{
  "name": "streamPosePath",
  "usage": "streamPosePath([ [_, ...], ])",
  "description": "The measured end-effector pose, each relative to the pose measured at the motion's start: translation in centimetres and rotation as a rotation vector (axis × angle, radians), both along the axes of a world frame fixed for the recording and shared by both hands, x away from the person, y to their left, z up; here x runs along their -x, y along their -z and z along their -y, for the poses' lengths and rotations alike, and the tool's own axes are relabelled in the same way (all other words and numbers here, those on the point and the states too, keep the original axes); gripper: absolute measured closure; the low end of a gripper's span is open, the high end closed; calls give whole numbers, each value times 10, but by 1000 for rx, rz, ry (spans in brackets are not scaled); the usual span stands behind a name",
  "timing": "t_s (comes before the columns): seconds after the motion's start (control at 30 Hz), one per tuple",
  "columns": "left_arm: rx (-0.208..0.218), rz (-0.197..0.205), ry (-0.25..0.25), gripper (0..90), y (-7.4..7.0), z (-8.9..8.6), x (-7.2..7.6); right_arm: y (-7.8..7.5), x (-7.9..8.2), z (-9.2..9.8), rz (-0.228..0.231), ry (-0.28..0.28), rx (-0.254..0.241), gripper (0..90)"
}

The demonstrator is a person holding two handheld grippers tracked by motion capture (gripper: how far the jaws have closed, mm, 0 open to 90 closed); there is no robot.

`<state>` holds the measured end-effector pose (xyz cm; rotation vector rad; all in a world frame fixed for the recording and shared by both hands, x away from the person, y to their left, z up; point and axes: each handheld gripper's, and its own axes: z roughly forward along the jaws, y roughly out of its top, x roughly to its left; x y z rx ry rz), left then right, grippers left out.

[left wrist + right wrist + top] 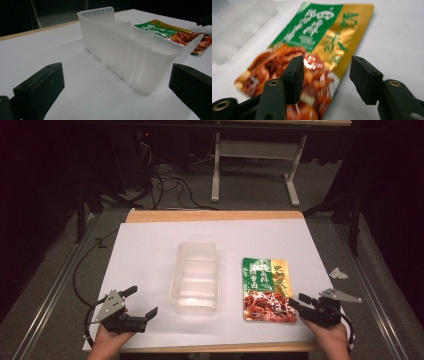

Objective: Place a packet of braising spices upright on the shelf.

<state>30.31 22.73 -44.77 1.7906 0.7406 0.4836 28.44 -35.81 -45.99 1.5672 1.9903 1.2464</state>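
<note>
At the near left of the bench [150,245], the left gripper [142,306] waits with fingers spread wide and empty, the clear divided tray [196,276] lying to its right. Right of the tray, the snack packet [266,289] lies flat, long axis running near to far. The right gripper [297,301] is the nearer one, its fingers [294,75] partly open over the packet's near right corner, gripping nothing.

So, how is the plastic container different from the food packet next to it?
The plastic container is clear and colourless; the food packet is printed in green, gold and red. The container stands up as an open box with dividers inside; the packet lies flat. The right claw is at the packet's corner; the container is untouched. Both rest on the white sheet.
</note>
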Motion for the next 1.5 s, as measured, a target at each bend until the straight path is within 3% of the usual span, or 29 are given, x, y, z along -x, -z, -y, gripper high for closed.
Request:
streamPosePath([
  [0.03, -4, -4, -10, 5, 0, 0, 0, -3, -13, 0, 19, 5, 1, 432],
  [0.07, -4, -4, -10, 5, 0, 0, 0, -3, -13, 0, 19, 5, 1, 432],
  [0.2, -5, -1, -23, 5, -1, -1, 0, -4, -46, -1, 36, 13, -13, 395],
  [0.23, -5, -5, -26, 5, -1, -1, 0, -2, -60, -1, 39, 11, -9, 371],
  [0.37, 9, -25, -45, 5, 3, -1, 0, 2, -77, 1, 14, 19, -18, 337],
  [0.47, -3, -36, -47, 5, 6, 1, 1, 7, -91, 4, -1, 42, -18, 287],
  [0.53, -6, -32, -55, 5, 5, 1, 2, 13, -107, 9, -39, 51, -25, 248],
  [0.73, 0, -33, -67, 5, 4, -1, 3, 14, -124, 14, -52, 83, -51, 243],
  [0.93, -13, -44, -57, 5, 7, -1, 1, 18, -132, 12, -95, 70, -49, 264],
  [1.1, -11, -48, -47, 5, 7, -1, 2, 20, -132, 14, -113, 67, -88, 299],
  [1.17, -13, -46, -45, 5, 7, 0, 2, 20, -131, 16, -127, 42, -119, 346],
  [1.4, -14, -45, -46, 5, 6, 0, 2, 21, -128, 16, -109, 16, -144, 430],
  [1.5, -22, -46, -45, 6, 7, 1, 1, 18, -124, 18, -86, -4, -193, 483],
])
